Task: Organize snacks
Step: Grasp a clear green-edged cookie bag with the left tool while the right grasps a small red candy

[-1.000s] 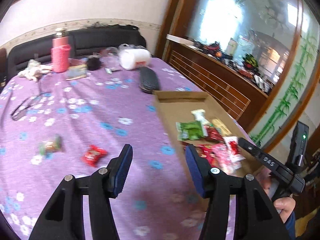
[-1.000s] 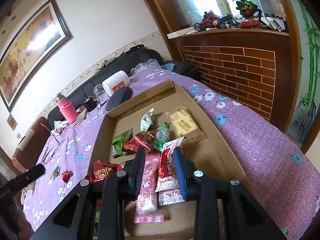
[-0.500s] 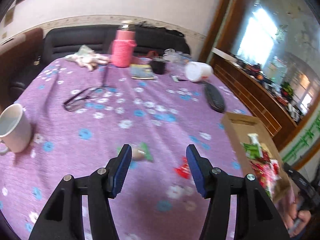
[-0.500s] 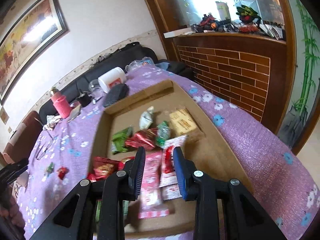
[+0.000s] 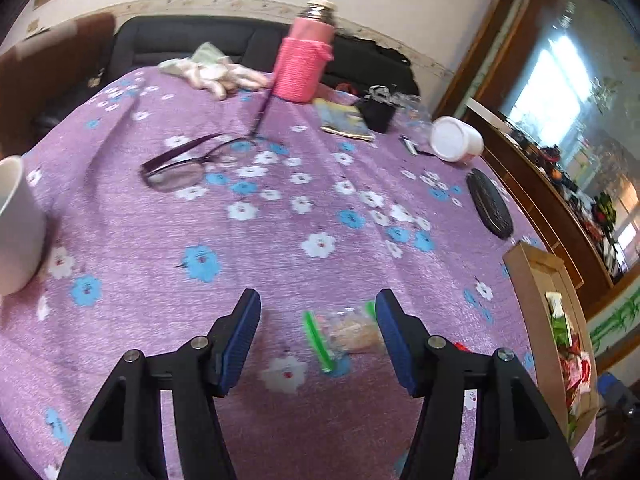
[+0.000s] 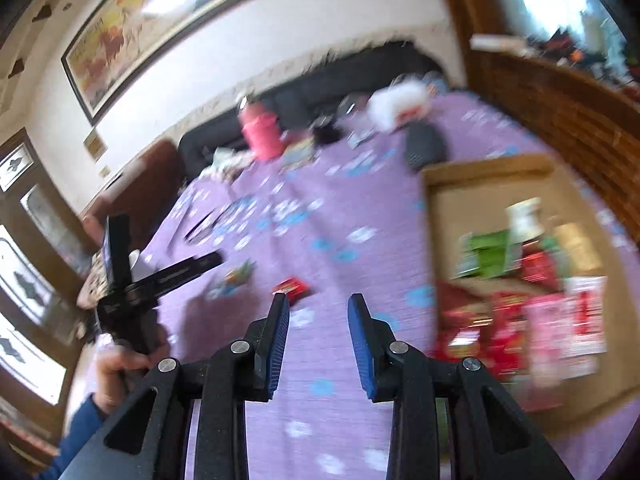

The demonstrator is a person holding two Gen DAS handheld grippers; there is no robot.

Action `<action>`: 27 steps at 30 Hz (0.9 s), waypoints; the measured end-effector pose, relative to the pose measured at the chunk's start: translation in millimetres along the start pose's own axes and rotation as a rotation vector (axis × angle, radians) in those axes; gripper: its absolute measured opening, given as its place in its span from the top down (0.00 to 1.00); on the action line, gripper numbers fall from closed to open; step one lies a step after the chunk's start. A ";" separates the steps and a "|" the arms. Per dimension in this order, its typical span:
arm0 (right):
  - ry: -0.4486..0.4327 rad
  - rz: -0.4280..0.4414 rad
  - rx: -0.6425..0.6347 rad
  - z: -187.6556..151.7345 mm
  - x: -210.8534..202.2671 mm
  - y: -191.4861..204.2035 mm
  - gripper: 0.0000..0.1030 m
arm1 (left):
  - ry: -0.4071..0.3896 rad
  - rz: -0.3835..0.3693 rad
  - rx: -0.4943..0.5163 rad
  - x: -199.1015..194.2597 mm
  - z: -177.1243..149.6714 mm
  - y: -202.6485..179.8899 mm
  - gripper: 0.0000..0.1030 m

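We find the left gripper (image 5: 316, 334) held over the purple flowered tablecloth (image 5: 280, 240), its jaws roughly half apart and holding nothing. A clear snack packet with green ends (image 5: 344, 332) lies flat on the cloth between the two blue pads, closer to the right-hand pad; we cannot tell whether that pad touches it. A sliver of a red packet (image 5: 460, 346) shows just behind the right-hand finger.

The right gripper (image 6: 318, 344) is empty, and its jaws are opening from a narrow gap. The right wrist view is blurred. In it the red packet (image 6: 291, 287) lies on the cloth just beyond the left pad, and the green-ended packet (image 6: 236, 276) lies a little further left, under the tip of the left gripper (image 6: 208, 261), which a hand (image 6: 116, 364) in a blue sleeve holds.

The cardboard box (image 6: 488, 168) sits at the right side of the table, with green, red and pink packets heaped inside. In the left wrist view the same box (image 5: 524, 280) stands at the table's right edge.

Elsewhere on the cloth we note spectacles (image 5: 188, 164), a pink flask (image 5: 306, 60), a white mug (image 5: 16, 228) and a white tub (image 5: 456, 140) on its side.
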State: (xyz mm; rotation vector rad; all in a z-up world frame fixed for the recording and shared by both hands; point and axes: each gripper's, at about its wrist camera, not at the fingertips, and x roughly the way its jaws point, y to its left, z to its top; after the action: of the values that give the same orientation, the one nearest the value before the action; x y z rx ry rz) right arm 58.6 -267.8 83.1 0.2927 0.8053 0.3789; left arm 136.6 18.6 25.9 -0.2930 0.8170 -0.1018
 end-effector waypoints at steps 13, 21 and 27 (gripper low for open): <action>0.206 -0.001 0.159 15.8 108.5 8.5 0.68 | 0.085 0.168 0.254 28.4 -18.8 -48.6 0.58; 0.244 -0.063 0.135 14.8 135.3 15.6 0.68 | 0.091 0.146 0.189 21.3 -15.4 -31.1 0.67; 0.212 -0.114 0.038 13.4 145.3 27.9 0.68 | 0.087 0.145 0.196 17.6 -18.0 -30.8 0.67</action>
State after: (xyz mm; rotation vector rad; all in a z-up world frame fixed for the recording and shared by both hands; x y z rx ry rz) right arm 154.4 -181.1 9.7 0.2434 1.0331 0.2905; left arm 136.2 -18.3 11.1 -0.0441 0.9048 -0.0579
